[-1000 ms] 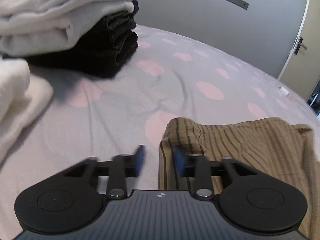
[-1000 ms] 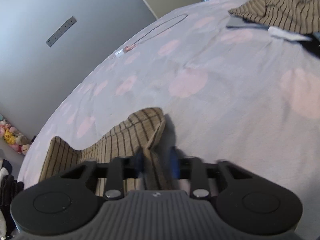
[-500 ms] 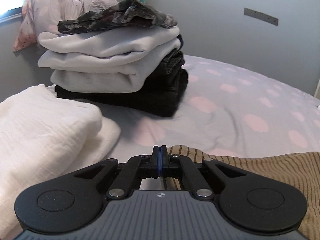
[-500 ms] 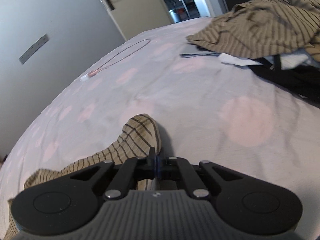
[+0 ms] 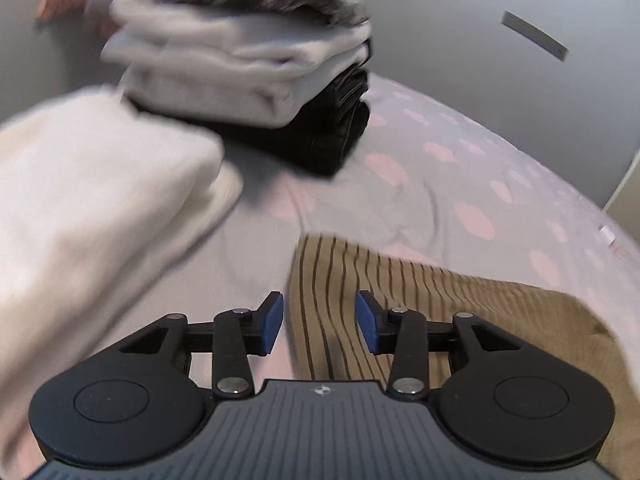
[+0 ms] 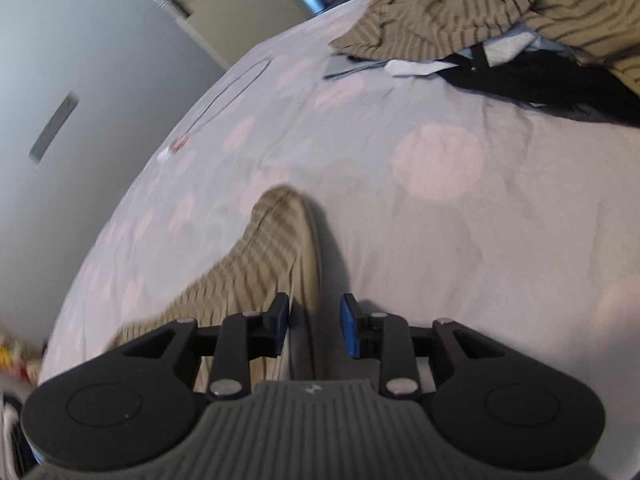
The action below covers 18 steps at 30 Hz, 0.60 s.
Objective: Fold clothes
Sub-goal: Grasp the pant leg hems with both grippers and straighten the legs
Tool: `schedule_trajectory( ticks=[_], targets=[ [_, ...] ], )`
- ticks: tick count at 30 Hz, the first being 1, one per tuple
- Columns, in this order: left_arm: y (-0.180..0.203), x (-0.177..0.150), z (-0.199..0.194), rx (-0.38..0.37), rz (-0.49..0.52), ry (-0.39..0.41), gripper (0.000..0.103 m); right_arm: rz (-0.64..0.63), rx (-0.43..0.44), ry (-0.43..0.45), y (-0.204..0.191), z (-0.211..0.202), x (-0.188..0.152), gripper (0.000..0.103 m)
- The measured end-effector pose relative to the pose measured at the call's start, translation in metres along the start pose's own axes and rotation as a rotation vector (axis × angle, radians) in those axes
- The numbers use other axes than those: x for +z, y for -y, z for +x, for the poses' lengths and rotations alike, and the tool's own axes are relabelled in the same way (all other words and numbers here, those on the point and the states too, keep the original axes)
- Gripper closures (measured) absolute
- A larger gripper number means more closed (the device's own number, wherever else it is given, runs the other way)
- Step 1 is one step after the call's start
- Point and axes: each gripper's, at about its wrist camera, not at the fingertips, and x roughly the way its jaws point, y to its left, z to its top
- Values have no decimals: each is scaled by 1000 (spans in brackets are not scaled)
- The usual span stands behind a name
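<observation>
Striped brown garment (image 5: 460, 300), lying flat on the bed (image 5: 440, 184) under both tongs.
Its long axis runs from the left tongs (image 5: 319, 322) across to the right tongs (image 6: 314, 326); each set is opening, pads clear, over one end's edge.

left gripper (image 5: 319, 322) fingers reopening, right gripper (image 6: 314, 326) too

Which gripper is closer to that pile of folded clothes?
Left gripper: the folded stack of grey and black clothes shows ahead in its view only; the opening right gripper faces bare spotted bedsheet.
</observation>
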Motion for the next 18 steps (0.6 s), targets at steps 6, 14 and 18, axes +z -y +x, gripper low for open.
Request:
schedule_trajectory(
  ticks=[6, 14, 18],
  targets=[
    [-22, -33, -30, -97, -135, -160, 52, 32, 18, -118, 21, -37, -20, 69],
    [-20, -83, -38, -81, -117, -302, 52, 123, -1, -266, 41, -60, -46, 70],
    [-18, -93, -36, -82, -76, -330, 66, 131, 14, -303, 41, -67, -56, 76]
  ],
)
